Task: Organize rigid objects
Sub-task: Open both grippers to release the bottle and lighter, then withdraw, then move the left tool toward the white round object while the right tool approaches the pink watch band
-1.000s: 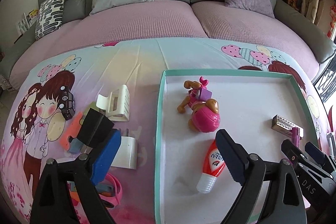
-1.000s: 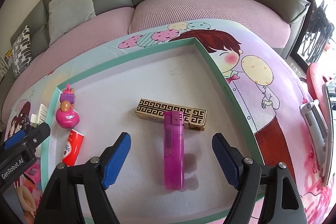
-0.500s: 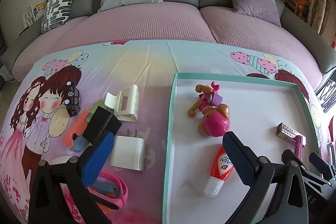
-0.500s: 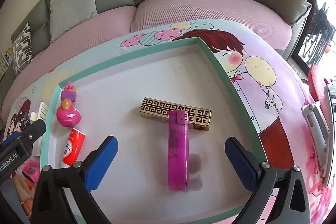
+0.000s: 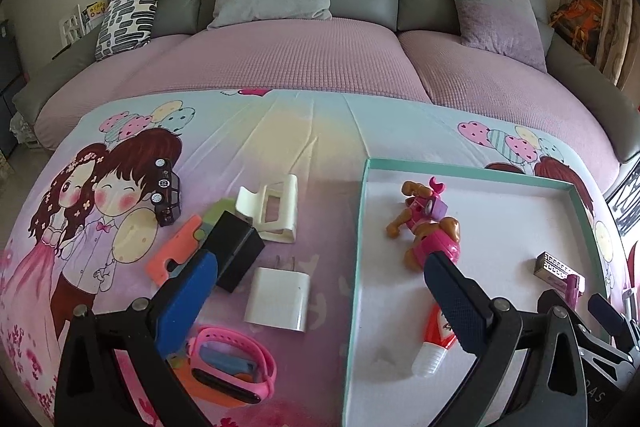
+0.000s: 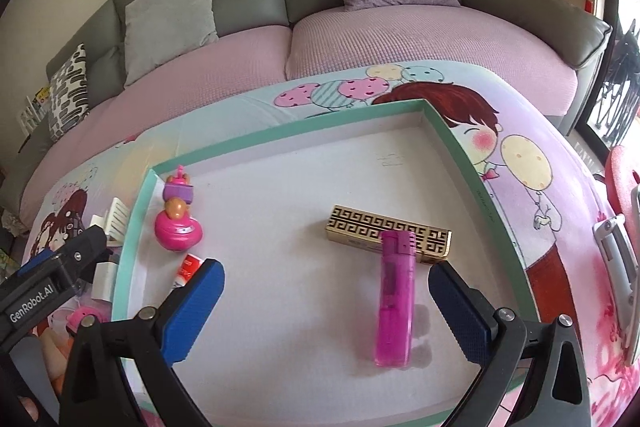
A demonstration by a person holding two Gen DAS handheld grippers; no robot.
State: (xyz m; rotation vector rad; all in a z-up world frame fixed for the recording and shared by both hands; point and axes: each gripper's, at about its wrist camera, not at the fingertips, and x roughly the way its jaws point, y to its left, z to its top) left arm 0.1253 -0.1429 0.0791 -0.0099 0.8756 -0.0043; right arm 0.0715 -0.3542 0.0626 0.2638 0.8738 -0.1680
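- Blue-padded, your left gripper (image 5: 320, 291) tilts downward over the tray's left rim; its jaws have just been opening and stand wide, gripping nothing.
- Under it on the cloth lie the white charger (image 5: 278, 299), black box (image 5: 234, 251) and pink wristband (image 5: 236, 367).
- Your right gripper (image 6: 326, 307) angles down over the teal-rimmed tray (image 6: 280, 135), jaws likewise just spread wide and empty.
- Between its pads, untouched, the pink lighter (image 6: 394, 297) lies on the tray floor, its top against the gold patterned box (image 6: 390, 233).
- Near the tray's left wall sit the pink toy dog (image 5: 428, 227) and red tube (image 5: 434, 339).
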